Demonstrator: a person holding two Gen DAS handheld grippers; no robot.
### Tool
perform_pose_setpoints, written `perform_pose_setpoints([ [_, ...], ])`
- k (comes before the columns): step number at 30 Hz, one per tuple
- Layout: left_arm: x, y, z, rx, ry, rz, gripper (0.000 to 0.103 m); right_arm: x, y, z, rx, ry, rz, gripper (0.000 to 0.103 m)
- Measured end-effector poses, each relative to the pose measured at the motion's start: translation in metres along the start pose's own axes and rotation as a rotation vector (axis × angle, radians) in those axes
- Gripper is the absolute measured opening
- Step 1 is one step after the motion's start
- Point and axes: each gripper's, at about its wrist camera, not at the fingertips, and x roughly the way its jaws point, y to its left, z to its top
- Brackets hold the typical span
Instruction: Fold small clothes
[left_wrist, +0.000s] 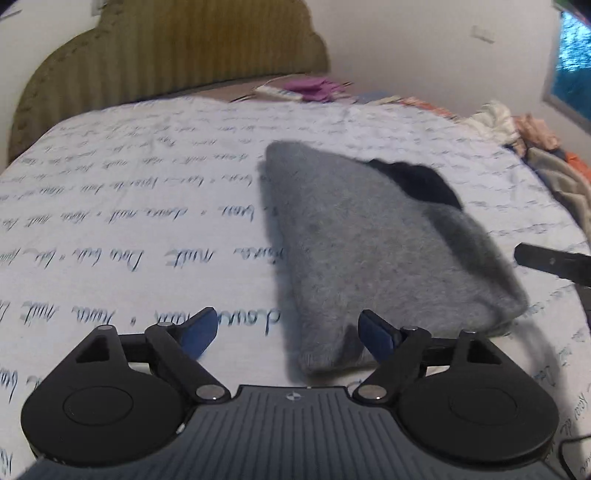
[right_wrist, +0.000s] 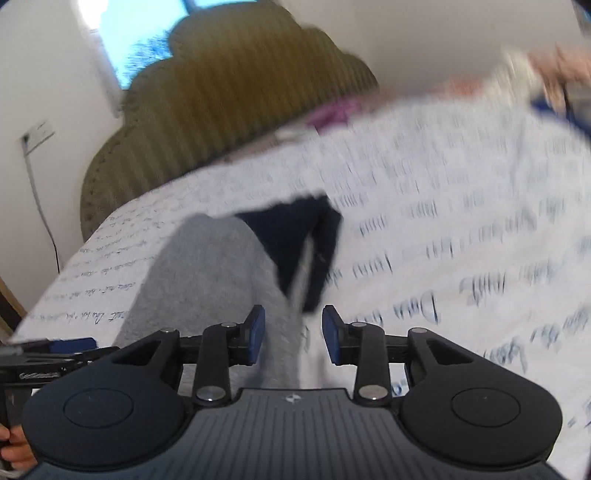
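A fuzzy grey garment (left_wrist: 369, 251) with a dark navy part (left_wrist: 421, 181) lies folded on the white bedsheet (left_wrist: 129, 206) printed with script. My left gripper (left_wrist: 288, 332) is open and empty, just in front of the garment's near corner. In the right wrist view the garment (right_wrist: 207, 273) and its navy part (right_wrist: 303, 240) lie right ahead. My right gripper (right_wrist: 293, 336) is open, its blue pads either side of the garment's near edge, not closed on it. The right gripper's finger shows at the far right of the left wrist view (left_wrist: 554, 262).
An olive padded headboard (left_wrist: 166, 55) stands at the bed's far end. Purple items and small objects (left_wrist: 314, 88) lie near it. A pile of mixed clothes (left_wrist: 546, 155) sits on the bed's right side. A window (left_wrist: 572, 66) is on the right wall.
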Motion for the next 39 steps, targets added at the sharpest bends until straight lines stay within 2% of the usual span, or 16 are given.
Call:
perform_pose_setpoints([
  [2, 0.002, -0.001, -0.007, -0.026, 0.025, 0.0, 0.086, -0.003, 0.017, -0.004, -0.064, -0.006, 0.015, 0.039],
  [5, 0.006, -0.002, -0.016, -0.046, 0.042, 0.02, 0.087, 0.01, 0.035, -0.016, -0.142, 0.043, 0.038, 0.052],
  [6, 0.005, -0.002, -0.018, -0.045, 0.041, 0.022, 0.087, 0.017, 0.037, -0.02, -0.155, 0.076, 0.019, 0.055],
  [8, 0.0, -0.004, -0.018, -0.036, 0.035, 0.021, 0.086, 0.03, 0.034, -0.028, -0.15, 0.129, -0.044, 0.055],
  [11, -0.005, -0.007, -0.019, -0.031, 0.028, 0.03, 0.087, 0.018, 0.031, -0.027, -0.107, 0.086, -0.029, 0.056],
  [13, -0.006, -0.008, -0.02, -0.035, 0.034, 0.027, 0.087, 0.011, 0.035, -0.025, -0.112, 0.06, -0.032, 0.061],
  [17, -0.011, -0.015, -0.025, -0.023, 0.032, 0.026, 0.087, 0.01, 0.037, -0.03, -0.102, 0.069, -0.063, 0.062],
  [19, -0.012, -0.018, -0.027, -0.016, 0.033, 0.024, 0.087, 0.008, 0.038, -0.034, -0.088, 0.076, -0.062, 0.075],
  [20, -0.013, -0.019, -0.029, -0.017, 0.035, 0.025, 0.087, 0.006, 0.04, -0.036, -0.09, 0.076, -0.06, 0.077],
  [27, -0.02, -0.021, -0.038, -0.031, 0.035, 0.018, 0.091, -0.005, 0.044, -0.045, -0.102, 0.083, -0.056, 0.078],
  [38, -0.03, -0.019, -0.049, -0.022, 0.025, 0.078, 0.097, -0.011, 0.048, -0.054, -0.105, 0.098, -0.066, 0.083],
  [39, -0.03, -0.019, -0.05, -0.025, 0.024, 0.08, 0.097, -0.012, 0.049, -0.054, -0.108, 0.1, -0.066, 0.086],
])
